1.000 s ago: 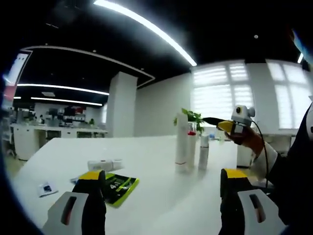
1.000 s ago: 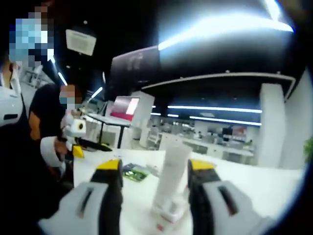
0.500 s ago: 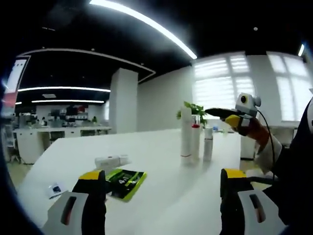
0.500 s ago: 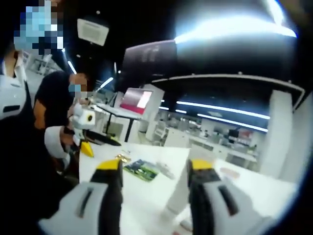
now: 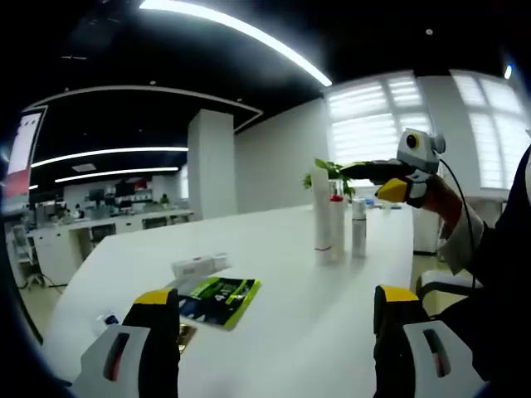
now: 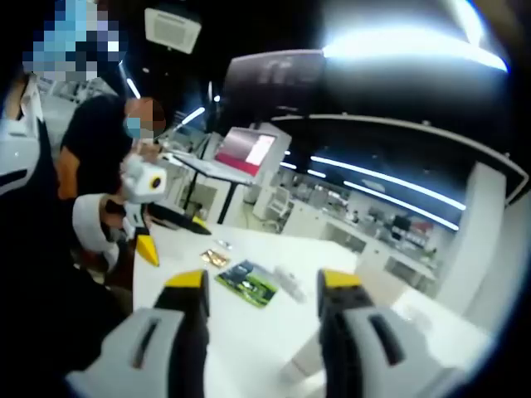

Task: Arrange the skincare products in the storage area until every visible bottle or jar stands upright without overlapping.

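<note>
Three skincare bottles stand upright in a tight group on the white table (image 5: 274, 249): a tall white bottle (image 5: 321, 217), a red-capped one (image 5: 337, 225) and a short pale one (image 5: 358, 229). A white tube (image 5: 199, 265) lies flat near a green sachet (image 5: 220, 292). My left gripper (image 5: 278, 332) is open and holds nothing, well short of these. My right gripper (image 5: 390, 181) hovers just above and right of the bottles. In the right gripper view, my right gripper (image 6: 264, 332) is open and holds nothing; the sachet (image 6: 247, 282), tube (image 6: 290, 282) and left gripper (image 6: 148, 240) lie beyond.
A small packet (image 5: 106, 318) lies near the table's left edge, and a gold one (image 6: 214, 258) near the sachet. A potted plant (image 5: 332, 170) stands behind the bottles. A person in dark clothes (image 6: 95, 162) is at the left. Office desks fill the background.
The right gripper has risen away from the tall white bottle, which was between its jaws and has slid out of its view. The left view has drifted; bottles stay put.
</note>
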A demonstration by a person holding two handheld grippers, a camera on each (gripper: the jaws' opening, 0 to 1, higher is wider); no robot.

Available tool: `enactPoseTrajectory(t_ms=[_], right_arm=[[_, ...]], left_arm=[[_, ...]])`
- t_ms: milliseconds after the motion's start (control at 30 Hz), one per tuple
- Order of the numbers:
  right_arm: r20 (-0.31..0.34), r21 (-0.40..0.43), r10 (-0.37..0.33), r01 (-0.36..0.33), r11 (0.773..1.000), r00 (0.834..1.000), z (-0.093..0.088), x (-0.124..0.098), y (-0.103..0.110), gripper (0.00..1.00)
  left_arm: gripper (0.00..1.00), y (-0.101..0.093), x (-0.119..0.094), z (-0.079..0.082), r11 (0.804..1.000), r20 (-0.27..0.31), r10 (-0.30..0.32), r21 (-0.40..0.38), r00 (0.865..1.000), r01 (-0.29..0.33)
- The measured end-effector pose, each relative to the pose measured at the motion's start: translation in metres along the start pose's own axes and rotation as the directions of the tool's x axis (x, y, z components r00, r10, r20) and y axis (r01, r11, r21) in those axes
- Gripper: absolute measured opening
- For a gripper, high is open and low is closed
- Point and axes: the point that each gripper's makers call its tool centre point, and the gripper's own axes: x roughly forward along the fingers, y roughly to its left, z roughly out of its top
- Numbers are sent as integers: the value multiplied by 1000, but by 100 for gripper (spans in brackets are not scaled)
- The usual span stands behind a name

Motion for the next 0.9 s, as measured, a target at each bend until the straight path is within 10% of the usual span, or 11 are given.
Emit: enactPoseTrajectory(t_ms=[533,900], right_arm=[[-199,-6,29,-31,1000,980,2,48,3,45],[-371,19,41,-36,999,928,-17,80,-6,43]], left_arm=[[99,4,-8,1,1000,2,15,10,1000,-15],[99,13,-15,-5,998,-38,52,38,998,-50]])
